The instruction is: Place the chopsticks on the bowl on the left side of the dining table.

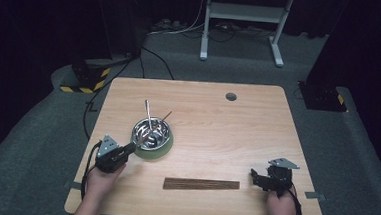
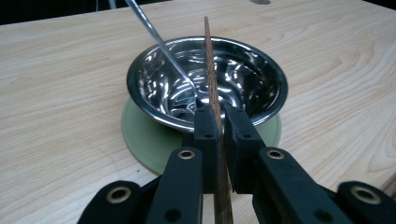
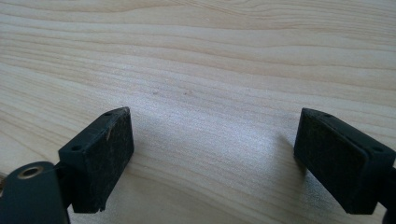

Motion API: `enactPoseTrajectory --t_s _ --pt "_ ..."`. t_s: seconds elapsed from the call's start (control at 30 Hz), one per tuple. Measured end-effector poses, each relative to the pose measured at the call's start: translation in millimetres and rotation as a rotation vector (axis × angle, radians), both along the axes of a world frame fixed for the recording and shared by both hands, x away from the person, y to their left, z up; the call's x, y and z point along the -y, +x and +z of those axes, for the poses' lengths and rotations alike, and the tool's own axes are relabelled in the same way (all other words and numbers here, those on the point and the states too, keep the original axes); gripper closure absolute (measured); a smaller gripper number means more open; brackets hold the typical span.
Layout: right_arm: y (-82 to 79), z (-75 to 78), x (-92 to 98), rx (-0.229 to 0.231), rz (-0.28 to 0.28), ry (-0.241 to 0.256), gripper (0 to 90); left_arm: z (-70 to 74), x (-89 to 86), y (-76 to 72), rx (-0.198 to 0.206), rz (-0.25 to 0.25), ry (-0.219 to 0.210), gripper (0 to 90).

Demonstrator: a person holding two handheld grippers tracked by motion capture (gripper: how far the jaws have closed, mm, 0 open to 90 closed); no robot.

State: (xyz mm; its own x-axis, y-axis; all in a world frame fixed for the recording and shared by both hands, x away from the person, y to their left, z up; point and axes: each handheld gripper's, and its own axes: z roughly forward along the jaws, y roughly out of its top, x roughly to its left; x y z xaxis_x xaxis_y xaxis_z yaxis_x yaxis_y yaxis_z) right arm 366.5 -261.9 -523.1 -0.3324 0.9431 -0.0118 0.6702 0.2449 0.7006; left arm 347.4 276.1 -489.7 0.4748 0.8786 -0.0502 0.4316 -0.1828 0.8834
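Left tool [image 2: 220, 126] clamps one chopstick [image 2: 211, 70] over the steel bowl [image 2: 252, 79] on the table [image 1: 216, 139] | right tool [image 3: 212, 161] gapes idle | we judge: lower the tip inside the rim, beside the spoon [image 2: 156, 39], then release gently
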Motion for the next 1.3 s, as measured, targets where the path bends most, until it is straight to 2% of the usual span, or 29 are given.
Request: enactPoseTrajectory --t_s 0.27,0.8,0.87,1.07,1.2,1.3 --pt "-0.1 0.0 -0.2 0.0 0.0 0.001 11.7 -5.1 -2.7 2.6 -0.018 0.004 -0.005 83.6" --pt "-0.1 0.0 -0.2 0.0 0.001 0.001 11.7 -6.6 -3.6 3.7 -0.019 0.0 0.003 82.6" --pt "-0.1 0.0 -0.1 0.0 0.001 0.0 11.7 -6.2 -2.0 3.3 -0.02 0.002 0.015 75.0" --pt "-0.1 0.0 -0.1 0.0 0.001 0.0 11.7 1.0 0.9 -0.6 0.004 0.013 0.023 65.3" --pt "-0.1 0.0 -0.1 0.0 0.001 0.001 11.7 7.9 6.5 -7.7 0.029 0.018 0.012 60.9" --pt "0.0 -0.1 0.0 0.003 0.005 -0.002 11.8 13.7 13.8 -11.6 0.042 -0.007 -0.018 58.5"
